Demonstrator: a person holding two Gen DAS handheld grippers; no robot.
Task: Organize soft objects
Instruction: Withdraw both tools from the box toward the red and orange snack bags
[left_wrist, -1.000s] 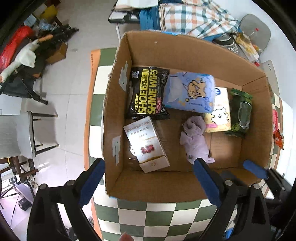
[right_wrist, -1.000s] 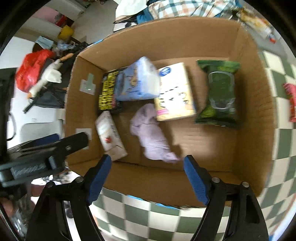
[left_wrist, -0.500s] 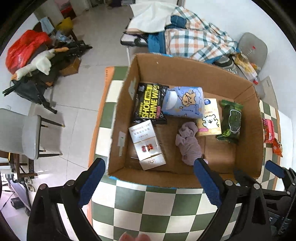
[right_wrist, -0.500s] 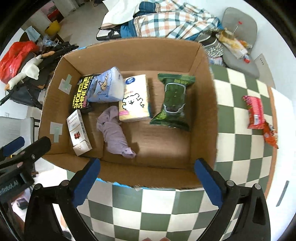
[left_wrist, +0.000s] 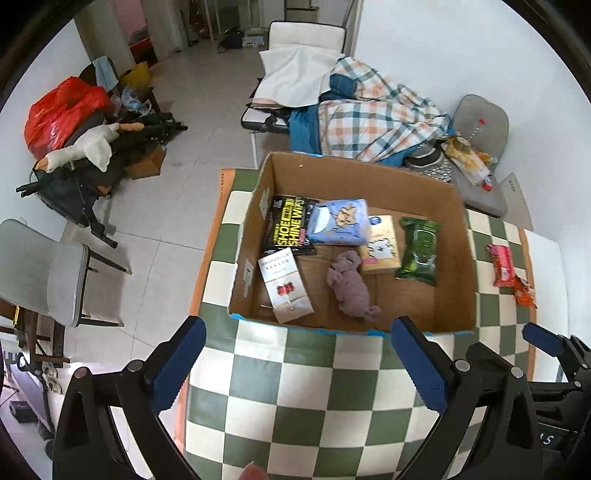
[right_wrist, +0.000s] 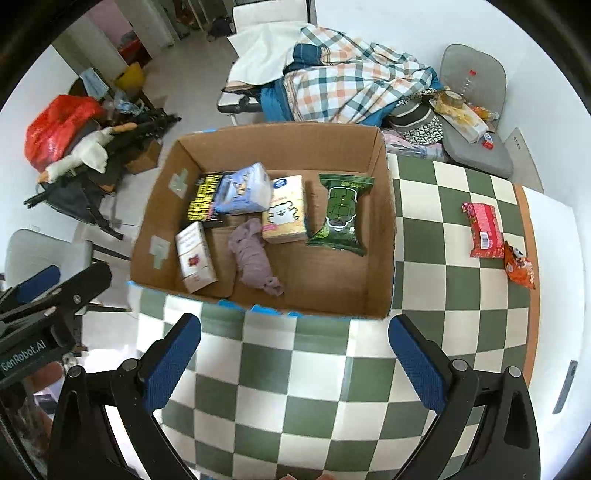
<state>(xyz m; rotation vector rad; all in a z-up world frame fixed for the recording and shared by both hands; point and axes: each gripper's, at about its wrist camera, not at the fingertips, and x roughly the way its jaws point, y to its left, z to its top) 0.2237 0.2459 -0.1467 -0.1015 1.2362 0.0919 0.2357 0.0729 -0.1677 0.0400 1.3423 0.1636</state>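
Note:
An open cardboard box (left_wrist: 456, 258) (right_wrist: 380, 236) stands on the green-and-white checkered table. Inside lie a crumpled purple cloth (left_wrist: 351, 284) (right_wrist: 253, 258), a black shoe-wipes pack (left_wrist: 290, 225), a blue tissue pack (left_wrist: 340, 221) (right_wrist: 245, 190), a yellow tissue pack (left_wrist: 380, 245) (right_wrist: 286, 212), a green wipes pack (left_wrist: 419, 247) (right_wrist: 341, 214) and a white carton (left_wrist: 284, 282) (right_wrist: 194, 254). My left gripper (left_wrist: 295, 363) is open and empty, above the table in front of the box. My right gripper (right_wrist: 295, 360) is open and empty, also in front of the box.
A red snack pack (right_wrist: 482, 229) (left_wrist: 500, 264) and a small orange packet (right_wrist: 519, 264) lie on the table right of the box. Around the table stand a grey chair (left_wrist: 55, 273), a bed with a plaid blanket (left_wrist: 373, 118) and floor clutter (left_wrist: 85, 140).
Both grippers have pulled back and up from over the box; the box now looks smaller and farther. Both stay open and empty. The box contents have not moved.

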